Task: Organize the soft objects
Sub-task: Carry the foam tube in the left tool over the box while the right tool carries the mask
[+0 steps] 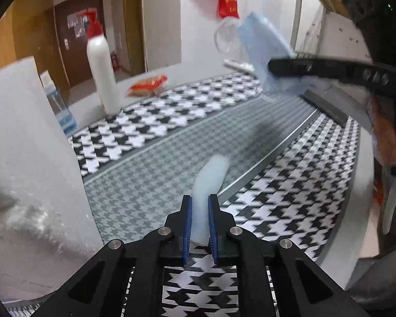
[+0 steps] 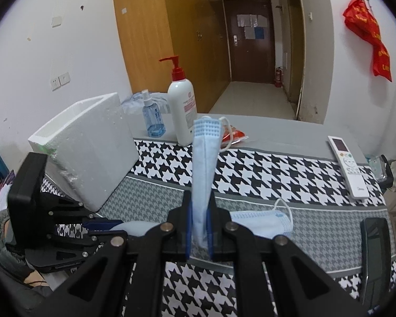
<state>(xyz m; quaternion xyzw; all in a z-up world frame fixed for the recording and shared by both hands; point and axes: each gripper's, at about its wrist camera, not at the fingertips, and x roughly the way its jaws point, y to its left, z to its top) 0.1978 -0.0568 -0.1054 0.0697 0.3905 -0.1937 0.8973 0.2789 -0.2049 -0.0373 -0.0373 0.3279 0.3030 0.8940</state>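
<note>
My right gripper (image 2: 200, 207) is shut on a light blue face mask (image 2: 205, 158) that stands up folded between its blue pads. The same mask (image 1: 266, 50) and right gripper fingers (image 1: 303, 67) show in the left wrist view, held high at the upper right. My left gripper (image 1: 200, 203) is shut on a pale blue-white mask (image 1: 210, 182) above the houndstooth cloth; the gripper also shows at the left of the right wrist view (image 2: 103, 224). Another blue mask (image 2: 261, 222) lies flat on the grey band of the cloth. A white foam box (image 2: 87, 148) stands at the left.
A white pump bottle (image 2: 182, 111), a blue spray bottle (image 2: 151, 119) and a red snack packet (image 2: 232, 136) stand at the table's far side. A white remote (image 2: 348, 166) and a black phone (image 2: 375, 251) lie at the right. The foam box wall (image 1: 26, 158) is close on my left.
</note>
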